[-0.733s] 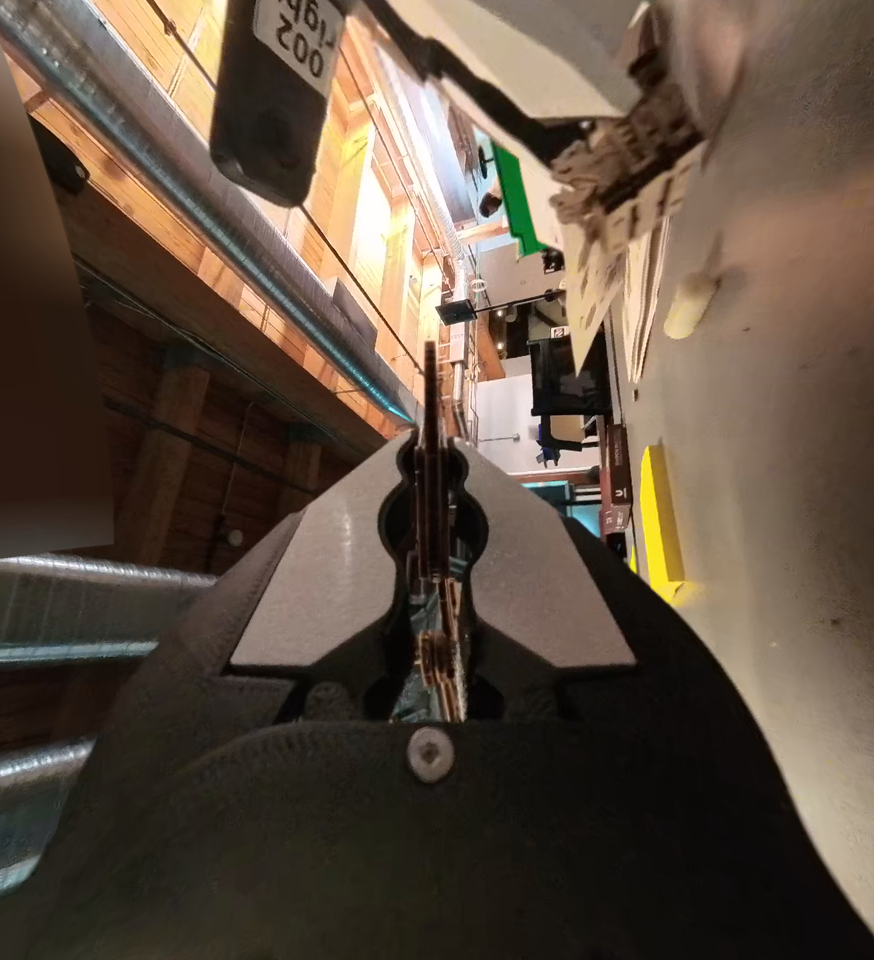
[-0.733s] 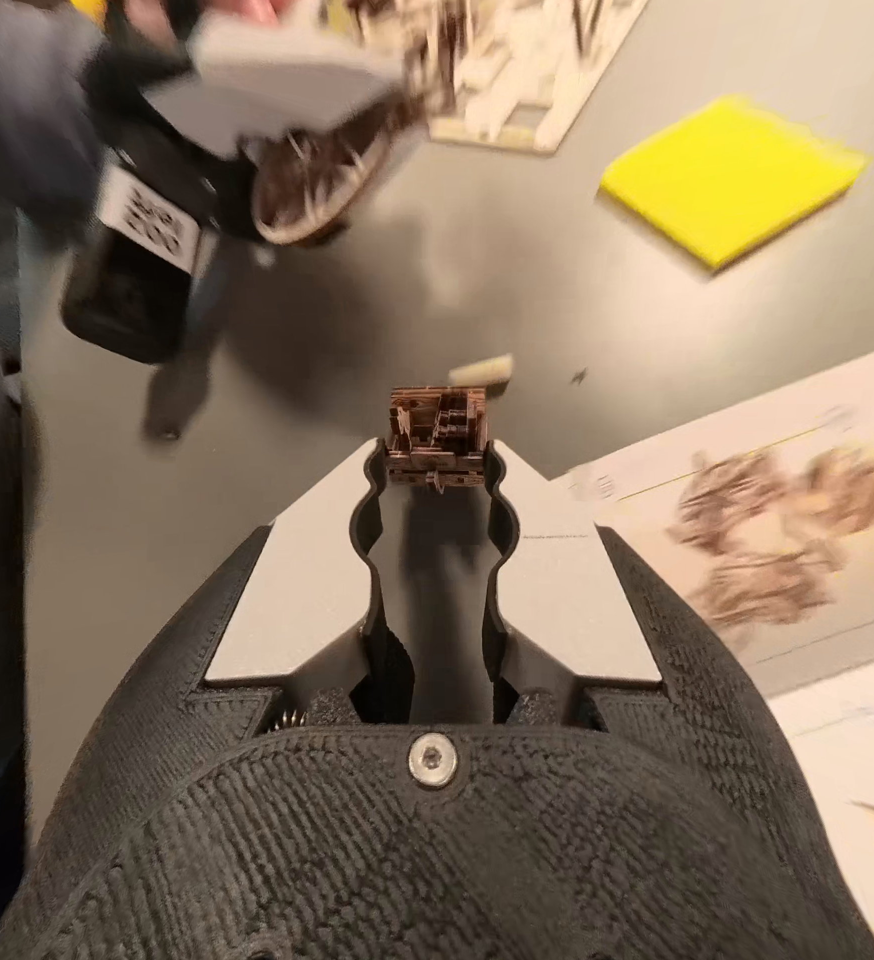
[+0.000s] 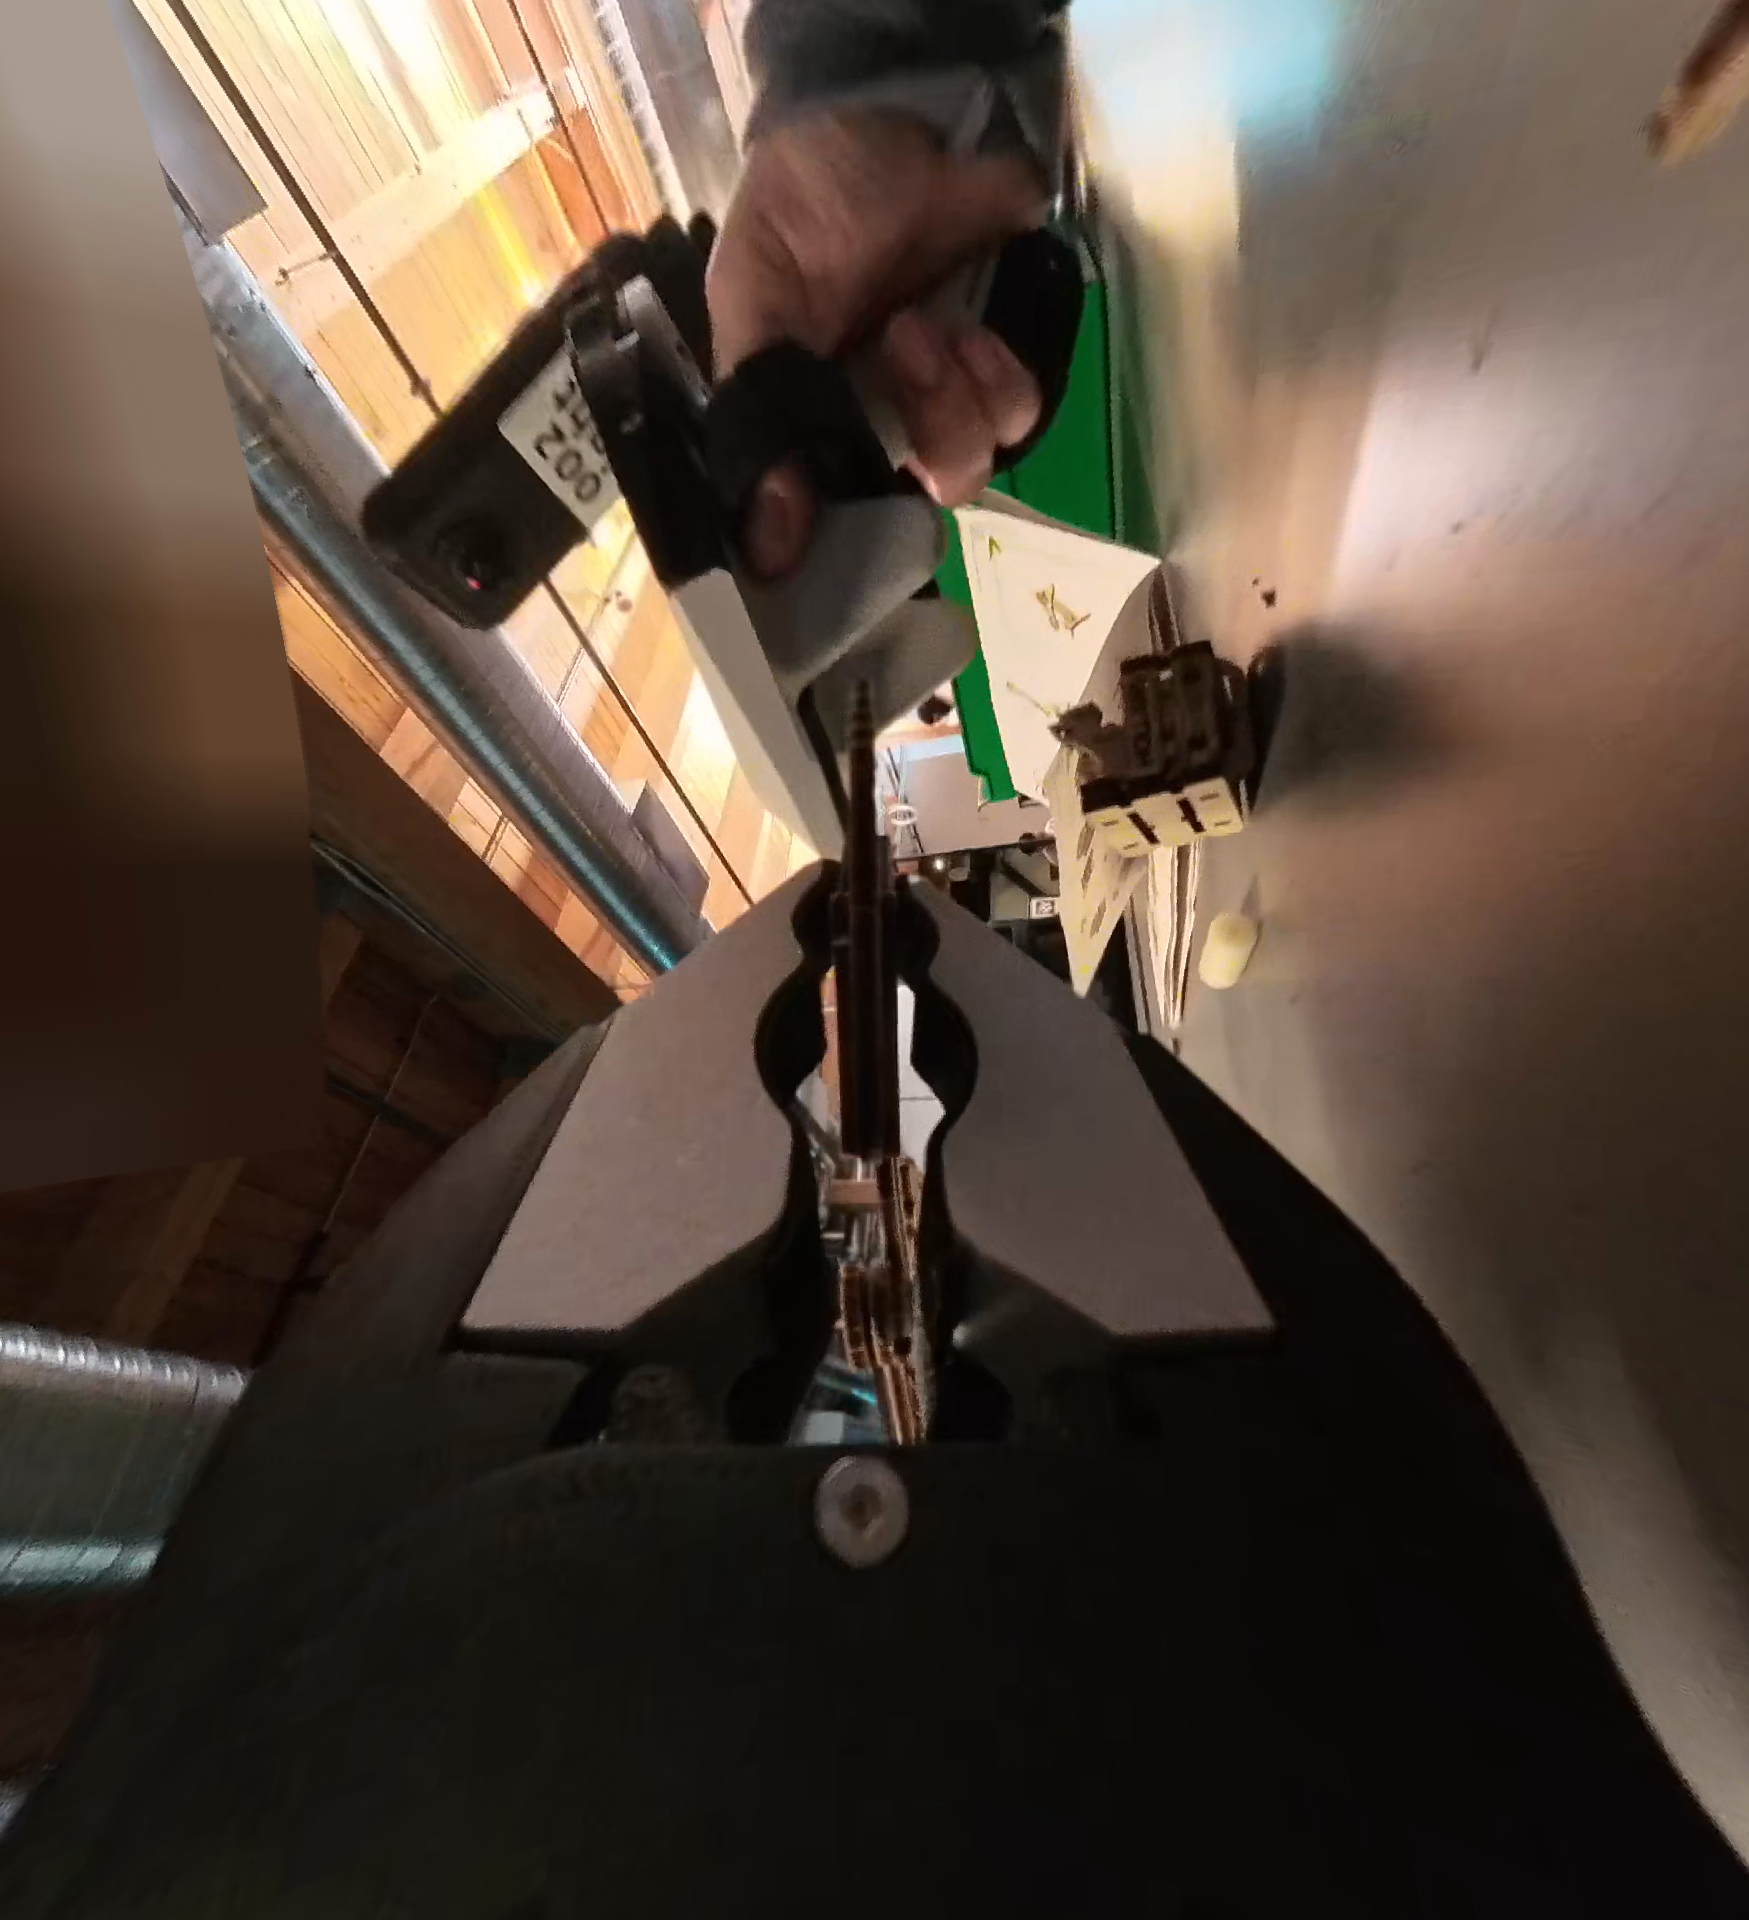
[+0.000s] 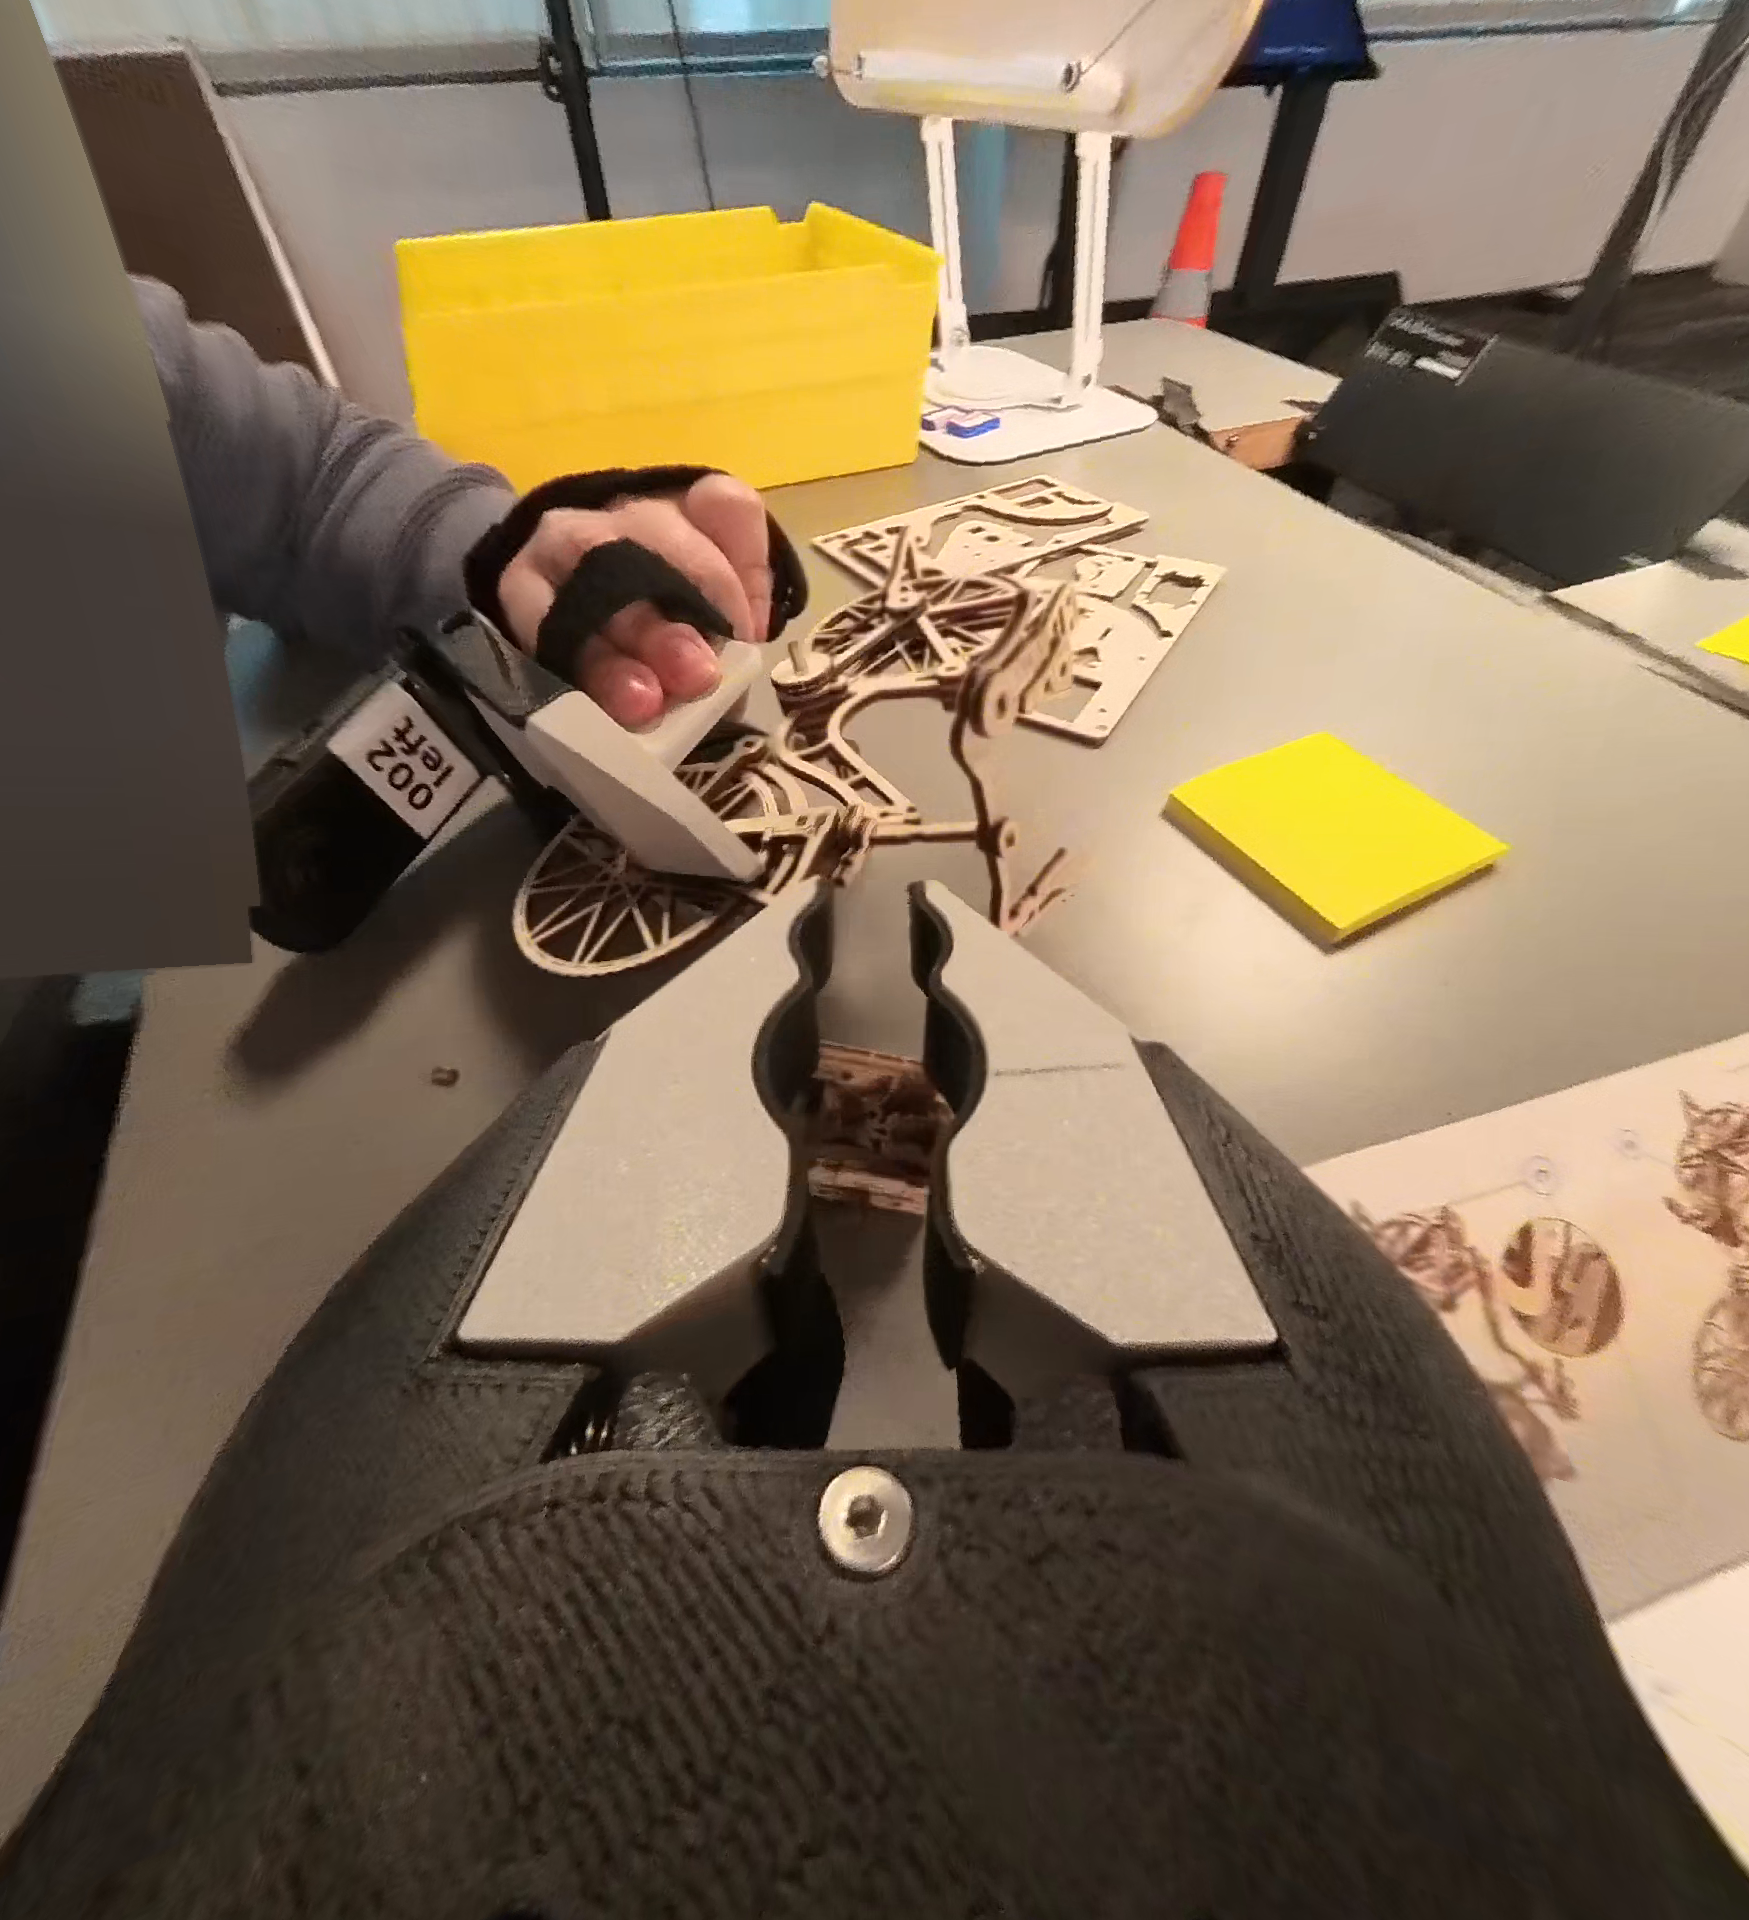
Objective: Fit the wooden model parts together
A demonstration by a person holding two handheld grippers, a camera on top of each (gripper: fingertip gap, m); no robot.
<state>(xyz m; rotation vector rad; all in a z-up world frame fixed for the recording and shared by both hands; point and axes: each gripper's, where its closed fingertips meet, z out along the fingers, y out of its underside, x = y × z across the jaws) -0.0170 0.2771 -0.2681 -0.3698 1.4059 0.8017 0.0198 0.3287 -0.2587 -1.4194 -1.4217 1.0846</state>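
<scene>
1. The left gripper point(image 3: 862, 896) is clamping its jaws on the wooden bicycle model point(image 4: 880, 727). In the left wrist view the gripped part is showing edge-on as a thin dark strip running straight out between the fingers.
2. In the right wrist view the model is hanging just above the grey table point(image 4: 1369, 665), with its spoked wheel point(image 4: 621, 920) at the left. Its frame is running rightward across the view towards a dangling fork.
3. The right gripper point(image 4: 870, 906) is holding its jaws apart with nothing between the tips.
4. The small wooden block point(image 4: 875, 1132) is showing through the gap, farther back along the fingers. In the left wrist view it point(image 3: 1161, 748) is sitting on the table, apart from the right gripper's fingers.
5. Deciding relation: the block is lying below and behind the right jaws' tips, while the model is lying just ahead of them and slightly left. The right gripper is much the nearer of the two to the block.
6. Judgement: the block probably needs re-gripping before it can be brought to the frame. Its short width is already lining up with the jaw gap.
7. A yellow bin point(image 4: 662, 343), cut-out part sheets point(image 4: 1119, 582), a yellow pad point(image 4: 1337, 831) and a printed instruction sheet point(image 4: 1576, 1247) are lying around the work area.
</scene>
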